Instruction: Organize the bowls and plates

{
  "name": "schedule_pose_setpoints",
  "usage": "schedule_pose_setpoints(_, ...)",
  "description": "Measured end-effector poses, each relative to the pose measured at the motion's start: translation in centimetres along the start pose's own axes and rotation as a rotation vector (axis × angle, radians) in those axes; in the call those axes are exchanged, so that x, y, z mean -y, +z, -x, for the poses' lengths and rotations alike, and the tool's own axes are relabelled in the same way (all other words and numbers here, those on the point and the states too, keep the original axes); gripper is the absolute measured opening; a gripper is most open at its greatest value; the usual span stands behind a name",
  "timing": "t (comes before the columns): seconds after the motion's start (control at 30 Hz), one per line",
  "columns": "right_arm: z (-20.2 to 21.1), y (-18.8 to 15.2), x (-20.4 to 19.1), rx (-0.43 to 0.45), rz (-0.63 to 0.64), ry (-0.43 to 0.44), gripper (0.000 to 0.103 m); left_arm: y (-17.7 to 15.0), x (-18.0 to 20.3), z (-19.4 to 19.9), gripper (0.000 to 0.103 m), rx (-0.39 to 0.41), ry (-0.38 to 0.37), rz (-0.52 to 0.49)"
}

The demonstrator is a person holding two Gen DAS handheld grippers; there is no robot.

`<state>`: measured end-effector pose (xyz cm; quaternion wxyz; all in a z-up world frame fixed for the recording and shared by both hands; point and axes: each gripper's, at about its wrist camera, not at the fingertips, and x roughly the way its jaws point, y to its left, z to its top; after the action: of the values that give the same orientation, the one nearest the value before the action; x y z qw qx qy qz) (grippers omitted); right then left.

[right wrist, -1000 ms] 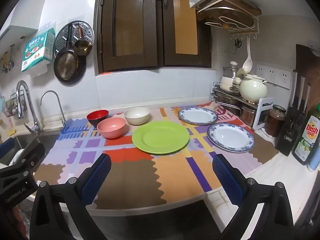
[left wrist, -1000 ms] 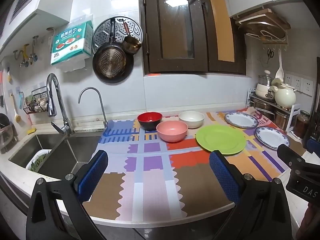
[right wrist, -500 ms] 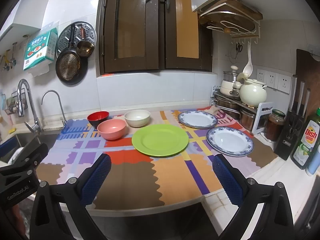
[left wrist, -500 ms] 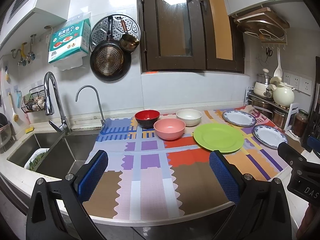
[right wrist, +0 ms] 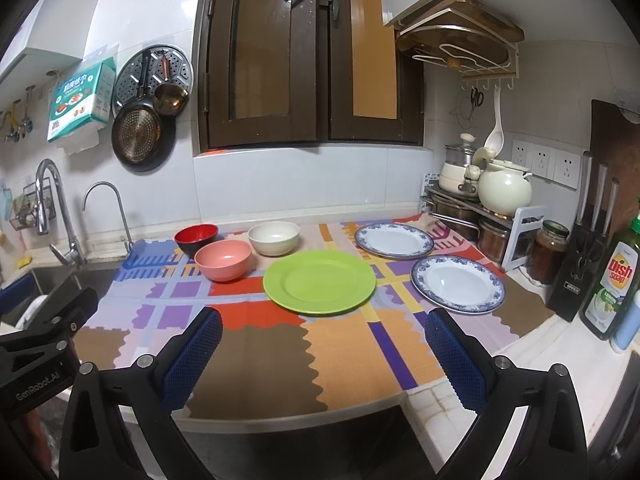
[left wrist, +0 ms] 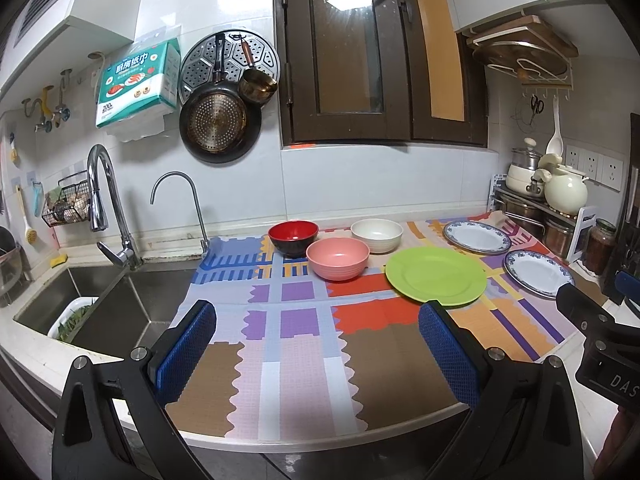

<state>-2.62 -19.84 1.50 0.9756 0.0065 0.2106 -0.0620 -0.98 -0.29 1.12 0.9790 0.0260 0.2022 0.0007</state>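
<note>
On the patterned mat (left wrist: 304,360) stand a red bowl (left wrist: 293,237), a pink bowl (left wrist: 337,258) and a cream bowl (left wrist: 376,234). A green plate (left wrist: 436,274) lies right of them, with two blue-rimmed white plates (left wrist: 477,236) (left wrist: 538,271) farther right. The same dishes show in the right wrist view: red bowl (right wrist: 196,237), pink bowl (right wrist: 223,260), cream bowl (right wrist: 273,237), green plate (right wrist: 319,281), blue-rimmed plates (right wrist: 394,240) (right wrist: 458,283). My left gripper (left wrist: 318,344) and right gripper (right wrist: 322,354) are both open and empty, held over the near counter edge.
A sink (left wrist: 100,300) with a tall faucet (left wrist: 106,204) lies left of the mat. A rack with pots and a cream kettle (right wrist: 505,190) stands at the back right. A jar (right wrist: 548,252), knife block (right wrist: 580,280) and dish soap bottle (right wrist: 614,280) line the right wall.
Both views have shifted slightly, the dishes sitting a little nearer and lower in frame. Nothing on the counter has moved and both grippers stay open.
</note>
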Motion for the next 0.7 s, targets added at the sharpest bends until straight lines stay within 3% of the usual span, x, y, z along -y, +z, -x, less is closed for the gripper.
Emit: schedule_pose_setpoints(0.7, 0.41, 0.17, -0.03, 0.010, 0.000, -0.001, 0.102, 0.54, 0.08, 0.61, 0.103, 0.009, -0.013, 0.006)
